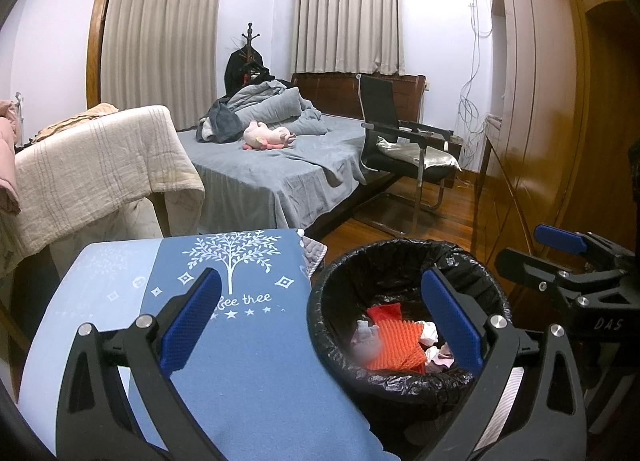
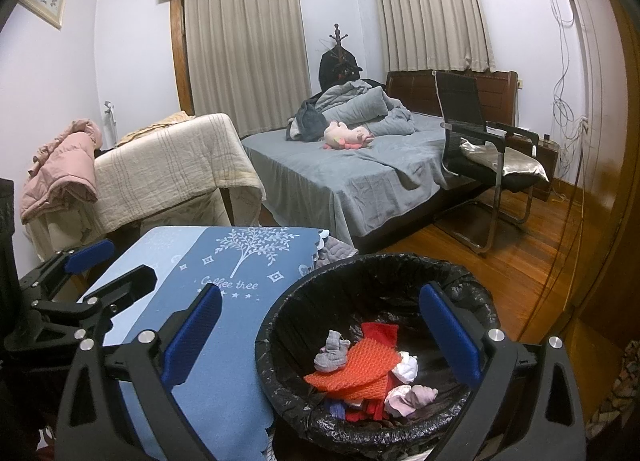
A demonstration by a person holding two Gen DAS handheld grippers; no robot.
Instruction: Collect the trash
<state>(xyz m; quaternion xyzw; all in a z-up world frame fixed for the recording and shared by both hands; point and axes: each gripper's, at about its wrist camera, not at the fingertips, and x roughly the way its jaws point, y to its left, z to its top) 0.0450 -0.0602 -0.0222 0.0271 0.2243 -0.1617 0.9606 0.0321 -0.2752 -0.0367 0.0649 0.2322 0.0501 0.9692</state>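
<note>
A round bin with a black bag [image 1: 404, 257] [image 2: 380, 265] stands on the floor beside a table with a blue cloth [image 1: 248, 341] [image 2: 224, 301]. Inside lie an orange knitted piece [image 1: 394, 349] [image 2: 356, 371], red cloth, a grey crumpled piece [image 2: 332, 351] and white and pink scraps [image 2: 410, 393]. My left gripper [image 1: 320, 325] is open and empty, over the table edge and the bin's left rim. My right gripper [image 2: 320, 335] is open and empty, above the bin. Each gripper shows in the other's view, the right one [image 1: 568, 261] and the left one [image 2: 80, 281].
A bed with grey bedding [image 2: 352, 169] and a pink plush toy [image 2: 348, 135] lies behind. A black chair [image 2: 480, 149] stands to its right on the wooden floor. A covered sofa [image 2: 172, 165] with a pink jacket [image 2: 64, 169] is at left. A wooden wardrobe [image 1: 560, 101] is at right.
</note>
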